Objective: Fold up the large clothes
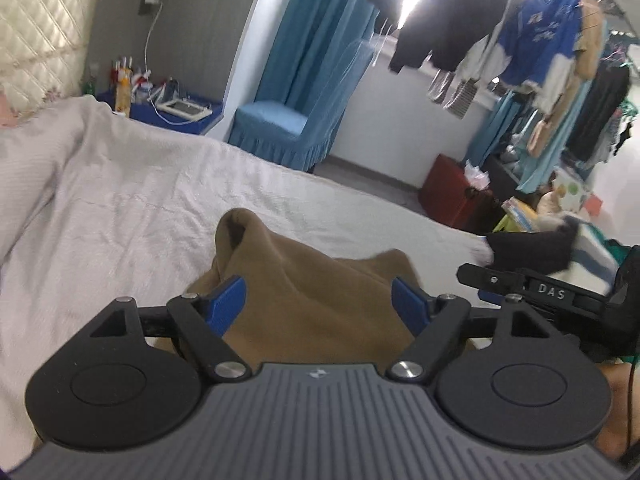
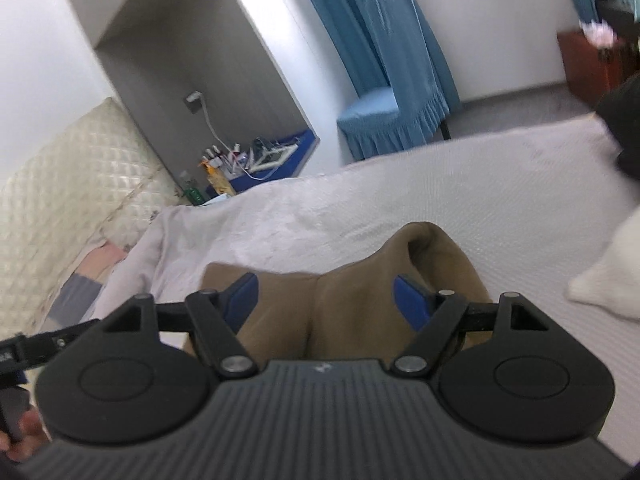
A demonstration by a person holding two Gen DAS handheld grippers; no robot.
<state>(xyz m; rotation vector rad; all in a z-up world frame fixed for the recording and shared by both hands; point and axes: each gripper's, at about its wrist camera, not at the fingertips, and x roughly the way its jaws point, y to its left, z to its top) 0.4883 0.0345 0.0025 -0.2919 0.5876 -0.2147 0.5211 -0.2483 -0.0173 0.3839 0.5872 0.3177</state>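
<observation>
Bed: white coverlet (image 1: 132, 200) fills the lower middle of both wrist views and serves as the landmark here; quilted headboard (image 1: 36, 28) stands at its far left end
Garment: brown garment (image 1: 316, 296) lies bunched on the bed near the near edge, one raised fold (image 1: 236, 228) standing up at its far side
Lie of garment from grippers: directly ahead of and below both, between and just beyond the blue pads in each view
Long axis: cannot tell for certain from the bunching; in the left view the heap seems to run across, along the near edge of the bed
Nearer hand: about equal, both centred over the same heap; the raised fold sits towards the left pad in the left view and towards the right pad in the right view
Left gripper (image 1: 320, 300): jaws spread wide, nothing pinched, cloth seen in the gap but clear of the pads
Right gripper (image 2: 326, 300): jaws spread, nothing pinched; in the left view it shows side by side with the left one (image 1: 532, 284)
Pose: both tilted moderately down towards the bed, held above the heap, not touching it
Next move, as a judgement: each gripper would need to drop onto an edge or corner of the heap, so finding those edges in the bunching is the crux
</observation>
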